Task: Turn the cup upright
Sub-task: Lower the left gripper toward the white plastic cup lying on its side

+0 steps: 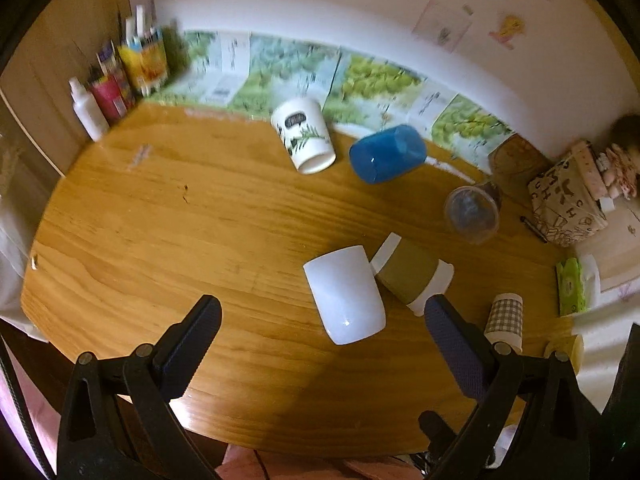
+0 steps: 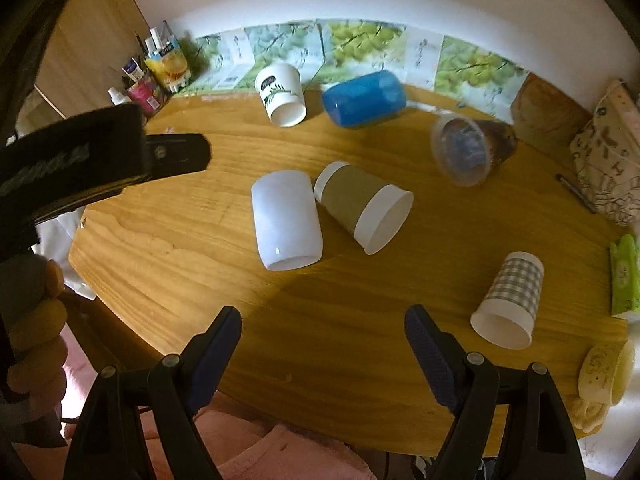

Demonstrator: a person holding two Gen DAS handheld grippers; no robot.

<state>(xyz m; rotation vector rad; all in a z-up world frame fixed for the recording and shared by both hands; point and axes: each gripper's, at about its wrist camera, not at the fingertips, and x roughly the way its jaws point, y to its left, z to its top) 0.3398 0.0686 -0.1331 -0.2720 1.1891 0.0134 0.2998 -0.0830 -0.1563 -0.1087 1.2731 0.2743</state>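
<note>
Several cups lie on their sides on the round wooden table (image 1: 160,216). A plain white cup (image 1: 344,294) (image 2: 286,220) lies beside a paper cup with an olive sleeve (image 1: 408,276) (image 2: 362,206). A checked paper cup (image 1: 506,320) (image 2: 510,300) lies near the right edge. A leaf-printed white cup (image 1: 304,134) (image 2: 282,94), a blue cup (image 1: 386,154) (image 2: 364,98) and a clear plastic cup (image 1: 472,210) (image 2: 468,148) lie farther back. My left gripper (image 1: 320,336) is open, just short of the white cup. My right gripper (image 2: 322,344) is open and empty over bare table.
Bottles and packets (image 1: 116,76) stand at the back left by the wall. A patterned box (image 1: 568,200) and a green pack (image 1: 570,286) sit at the right. A cream mug (image 2: 608,372) lies at the table's right edge. The left gripper's body (image 2: 80,152) shows in the right wrist view.
</note>
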